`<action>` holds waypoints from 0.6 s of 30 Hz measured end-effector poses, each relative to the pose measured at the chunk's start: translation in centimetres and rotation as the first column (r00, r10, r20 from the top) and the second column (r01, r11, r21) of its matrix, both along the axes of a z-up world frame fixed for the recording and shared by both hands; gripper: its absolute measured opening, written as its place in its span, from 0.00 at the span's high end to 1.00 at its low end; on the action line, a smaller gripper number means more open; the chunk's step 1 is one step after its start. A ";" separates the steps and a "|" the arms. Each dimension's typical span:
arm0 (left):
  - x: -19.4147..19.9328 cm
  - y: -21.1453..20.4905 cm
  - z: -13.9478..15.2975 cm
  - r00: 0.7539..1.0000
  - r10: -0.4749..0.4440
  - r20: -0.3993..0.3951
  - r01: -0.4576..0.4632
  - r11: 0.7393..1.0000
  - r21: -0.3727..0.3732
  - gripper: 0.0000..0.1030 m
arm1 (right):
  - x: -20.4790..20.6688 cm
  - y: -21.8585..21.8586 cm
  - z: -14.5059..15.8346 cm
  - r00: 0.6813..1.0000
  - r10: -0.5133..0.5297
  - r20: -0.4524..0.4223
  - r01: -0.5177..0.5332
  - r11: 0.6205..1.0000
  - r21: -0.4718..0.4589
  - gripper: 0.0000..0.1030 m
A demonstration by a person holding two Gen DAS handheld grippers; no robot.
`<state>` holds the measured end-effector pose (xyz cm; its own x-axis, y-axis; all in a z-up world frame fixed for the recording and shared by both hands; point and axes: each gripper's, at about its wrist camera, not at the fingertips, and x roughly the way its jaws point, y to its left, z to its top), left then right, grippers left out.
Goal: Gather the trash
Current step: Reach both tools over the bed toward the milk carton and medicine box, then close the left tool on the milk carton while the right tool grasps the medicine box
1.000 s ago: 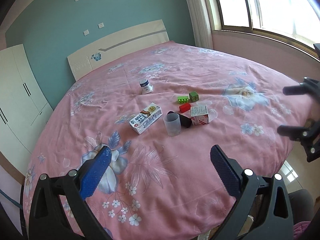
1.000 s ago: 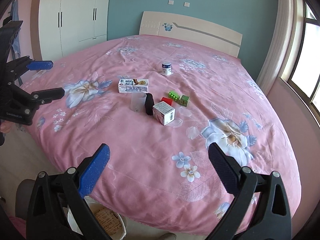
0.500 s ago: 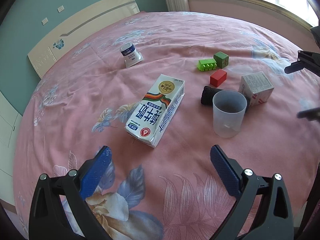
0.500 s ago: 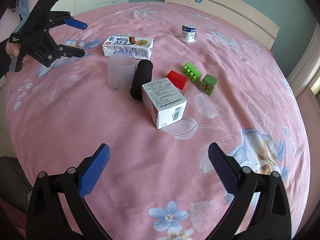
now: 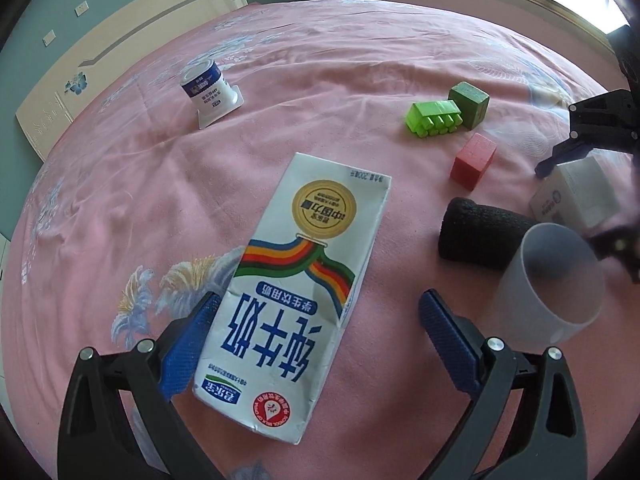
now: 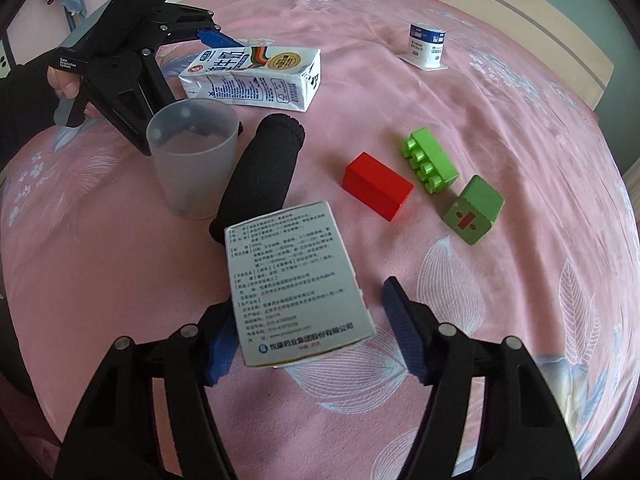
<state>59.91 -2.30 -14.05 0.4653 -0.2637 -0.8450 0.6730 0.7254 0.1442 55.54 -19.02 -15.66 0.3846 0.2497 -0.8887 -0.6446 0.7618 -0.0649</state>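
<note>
Pink floral bedding [image 5: 120,208] carries everything. Left wrist view: the left hand-held gripper [image 5: 316,344] is open, straddling the near end of the milk carton [image 5: 296,292], which lies flat on the bed; its left pad touches the carton's edge, the right stands clear. Centre it before squeezing, or the carton may pivot.

Right wrist view: the right hand-held gripper [image 6: 310,332] is closing around the upright white box [image 6: 294,280], not yet pinching it. Close squarely on the side walls and gently, since thin card probably crushes.
</note>
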 end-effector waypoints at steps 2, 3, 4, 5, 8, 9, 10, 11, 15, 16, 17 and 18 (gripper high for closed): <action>0.0 -0.1 0.0 1.000 0.021 -0.005 -0.021 1.000 -0.008 0.16 | 0.0 0.0 0.2 1.000 -0.004 0.003 0.004 1.000 0.007 0.53; 0.3 -0.1 0.0 0.999 0.039 -0.013 -0.039 0.999 -0.011 0.33 | -0.2 0.0 0.2 1.000 -0.012 0.006 0.012 1.000 0.010 0.55; 0.4 0.0 0.1 0.998 0.062 -0.022 -0.062 0.998 -0.015 0.42 | -0.3 -0.1 0.3 1.000 -0.020 0.005 0.020 1.000 0.015 0.56; 0.7 0.2 0.1 0.995 0.092 -0.037 -0.093 0.995 -0.027 0.47 | -0.4 -0.2 0.3 1.000 -0.030 0.005 0.030 0.999 0.020 0.56; 0.3 0.6 0.5 0.984 0.161 -0.071 -0.166 0.983 -0.073 0.50 | -1.6 -0.5 0.5 0.998 -0.061 0.010 0.061 0.998 0.029 0.57; -0.2 0.6 0.7 0.983 0.177 -0.055 -0.180 0.981 -0.075 0.51 | -2.0 -0.6 0.7 0.997 -0.070 0.012 0.069 0.997 0.034 0.57; -0.9 0.5 0.9 0.980 0.196 -0.029 -0.197 0.978 -0.068 0.51 | -2.3 -0.7 0.9 0.997 -0.080 0.016 0.079 0.996 0.037 0.57; -1.5 0.5 1.1 0.976 0.219 -0.008 -0.219 0.974 -0.059 0.51 | -2.8 -0.9 1.1 0.996 -0.089 0.022 0.088 0.995 0.038 0.57; -3.9 0.7 2.3 0.951 0.309 0.025 -0.307 0.950 -0.058 0.51 | -4.9 -1.0 2.5 0.994 -0.100 0.046 0.099 0.995 0.035 0.57; -4.7 0.7 2.9 0.944 0.327 0.042 -0.324 0.944 -0.053 0.51 | -5.5 -1.1 3.2 0.993 -0.102 0.056 0.101 0.994 0.031 0.57; -5.4 0.6 3.6 0.938 0.341 0.058 -0.338 0.940 -0.054 0.51 | -6.0 -1.1 3.9 0.992 -0.106 0.064 0.105 0.994 0.031 0.57; -6.1 0.6 4.5 0.933 0.354 0.071 -0.350 0.935 -0.062 0.51 | -6.5 -1.1 4.7 0.991 -0.114 0.072 0.112 0.993 0.032 0.57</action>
<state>53.85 -1.68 -9.60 0.6010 -0.1097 -0.7917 0.3612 0.9209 0.1466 49.08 -20.16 -11.01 0.4761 0.2254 -0.8500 -0.5487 0.8315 -0.0869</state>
